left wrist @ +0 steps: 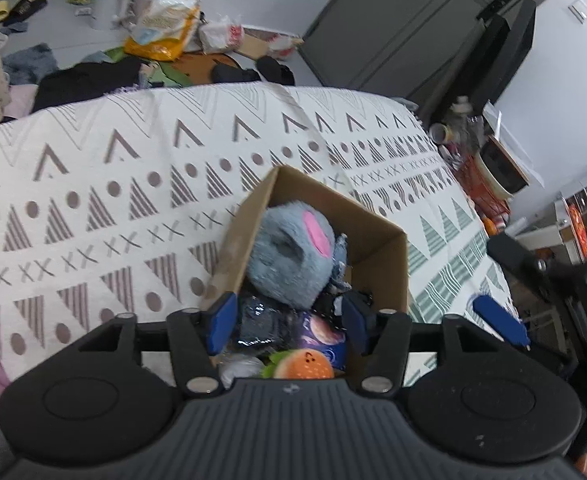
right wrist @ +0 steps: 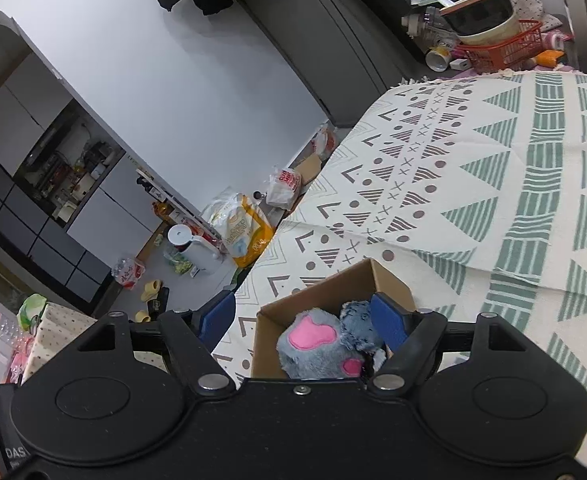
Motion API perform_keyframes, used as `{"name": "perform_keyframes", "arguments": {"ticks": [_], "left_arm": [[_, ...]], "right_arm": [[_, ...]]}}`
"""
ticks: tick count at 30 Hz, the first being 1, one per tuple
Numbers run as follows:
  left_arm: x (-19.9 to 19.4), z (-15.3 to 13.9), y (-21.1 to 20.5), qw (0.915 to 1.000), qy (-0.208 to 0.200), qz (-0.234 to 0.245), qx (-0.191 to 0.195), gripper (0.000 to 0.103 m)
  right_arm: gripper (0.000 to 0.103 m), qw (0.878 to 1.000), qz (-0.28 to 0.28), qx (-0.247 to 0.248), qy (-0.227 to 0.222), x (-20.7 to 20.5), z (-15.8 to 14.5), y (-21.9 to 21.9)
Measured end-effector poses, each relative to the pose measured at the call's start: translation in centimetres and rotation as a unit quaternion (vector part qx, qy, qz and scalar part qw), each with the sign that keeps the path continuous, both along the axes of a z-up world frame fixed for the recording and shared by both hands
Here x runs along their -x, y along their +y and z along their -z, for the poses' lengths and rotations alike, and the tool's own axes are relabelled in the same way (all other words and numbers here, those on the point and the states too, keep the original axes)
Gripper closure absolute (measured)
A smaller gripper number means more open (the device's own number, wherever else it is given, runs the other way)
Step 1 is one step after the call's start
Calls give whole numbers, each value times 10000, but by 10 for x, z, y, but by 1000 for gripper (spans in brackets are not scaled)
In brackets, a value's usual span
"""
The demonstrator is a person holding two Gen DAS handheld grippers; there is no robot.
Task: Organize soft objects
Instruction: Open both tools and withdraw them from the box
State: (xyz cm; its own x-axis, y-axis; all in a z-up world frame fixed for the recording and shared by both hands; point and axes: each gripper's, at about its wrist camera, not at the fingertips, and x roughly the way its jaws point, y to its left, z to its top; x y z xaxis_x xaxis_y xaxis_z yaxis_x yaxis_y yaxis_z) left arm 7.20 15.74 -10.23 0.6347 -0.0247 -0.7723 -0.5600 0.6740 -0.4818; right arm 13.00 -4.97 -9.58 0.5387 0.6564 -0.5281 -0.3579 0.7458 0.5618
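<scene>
An open cardboard box (left wrist: 385,258) sits on a patterned blanket (left wrist: 113,200). Inside it lie a grey-blue plush (left wrist: 289,256) with pink patches, a shiny dark packet (left wrist: 261,322), a purple item with a planet print (left wrist: 325,338) and an orange burger-shaped soft toy (left wrist: 305,368). My left gripper (left wrist: 289,322) hovers open over the box's near end, its blue fingers straddling the packet. In the right wrist view, the right gripper (right wrist: 303,320) is open above the box (right wrist: 313,294). One of its fingers hangs over the plush (right wrist: 313,340) and the other outside the box wall.
The blanket (right wrist: 493,200) spreads wide around the box. An orange basket (right wrist: 501,46) with bowls stands past its far edge. The floor beyond holds a yellow bag (left wrist: 165,28), a white jug (left wrist: 109,0), slippers and dark clothes. A dark cabinet (left wrist: 393,28) stands behind.
</scene>
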Motion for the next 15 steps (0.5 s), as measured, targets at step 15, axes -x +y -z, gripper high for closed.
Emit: {"name": "perform_keyframes", "arguments": {"ticks": [15], "left_arm": [[28,-41,-28,9966,-31,9,-823,31]], "right_arm": [[13,9996,17,224,-195,34,-19,-41]]}}
